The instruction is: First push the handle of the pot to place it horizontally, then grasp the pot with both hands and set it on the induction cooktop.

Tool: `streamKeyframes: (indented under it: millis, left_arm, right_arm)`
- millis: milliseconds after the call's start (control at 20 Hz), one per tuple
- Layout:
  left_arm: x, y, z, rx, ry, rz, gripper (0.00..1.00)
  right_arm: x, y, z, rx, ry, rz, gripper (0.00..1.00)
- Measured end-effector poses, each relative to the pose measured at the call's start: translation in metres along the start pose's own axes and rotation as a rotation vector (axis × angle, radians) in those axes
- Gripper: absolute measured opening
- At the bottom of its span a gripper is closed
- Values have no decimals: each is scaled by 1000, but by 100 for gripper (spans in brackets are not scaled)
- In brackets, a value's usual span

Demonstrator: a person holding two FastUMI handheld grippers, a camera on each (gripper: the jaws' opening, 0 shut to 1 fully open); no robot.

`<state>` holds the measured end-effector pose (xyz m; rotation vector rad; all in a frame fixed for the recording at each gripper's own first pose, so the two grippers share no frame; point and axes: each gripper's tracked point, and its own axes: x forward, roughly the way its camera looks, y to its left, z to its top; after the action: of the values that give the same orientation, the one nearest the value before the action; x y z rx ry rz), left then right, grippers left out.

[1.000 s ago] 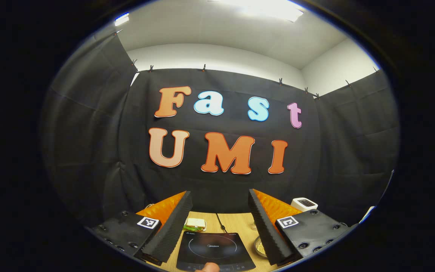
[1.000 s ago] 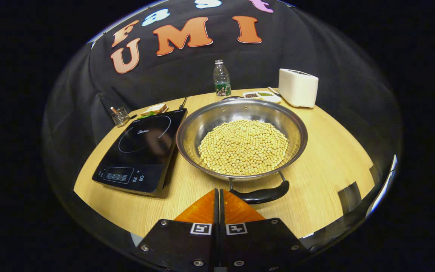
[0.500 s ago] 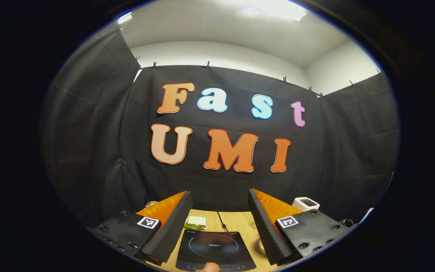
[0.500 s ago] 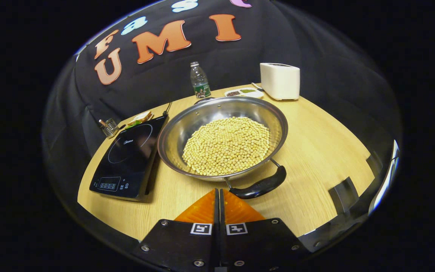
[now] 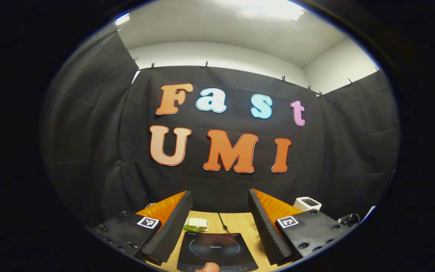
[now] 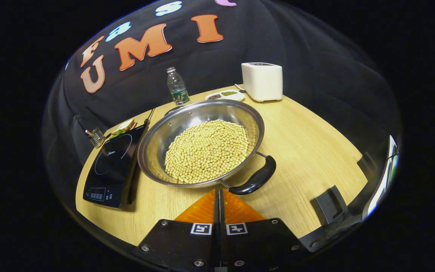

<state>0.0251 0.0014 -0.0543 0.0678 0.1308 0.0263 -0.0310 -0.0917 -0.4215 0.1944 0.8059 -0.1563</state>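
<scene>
So the steel pot (image 6: 202, 145) full of soybeans (image 6: 207, 150) is sitting mid-table, just right of the induction cooktop (image 6: 113, 165). Its near black handle (image 6: 256, 180) is lying slanted, long axis running from near-left up to far-right, right in front of the right gripper (image 6: 219, 192), whose fingers are pressed together and pinching nothing. That one's way nearer, so I'd guess it's doing the handle push. The left gripper (image 5: 219, 211) is hanging spread open over the cooktop, aiming at the booth wall. Toaster (image 6: 262, 81) and water bottle (image 6: 176, 87) are sitting at the far edge.
</scene>
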Motion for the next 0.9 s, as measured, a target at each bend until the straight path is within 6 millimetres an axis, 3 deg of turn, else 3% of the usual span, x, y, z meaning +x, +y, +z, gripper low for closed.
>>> streamKeyframes:
  millis: [900]
  left_arm:
    - [38,-1,-19,24,28,9,97]
  right_arm:
    - [52,-57,55,43,-17,-143,0]
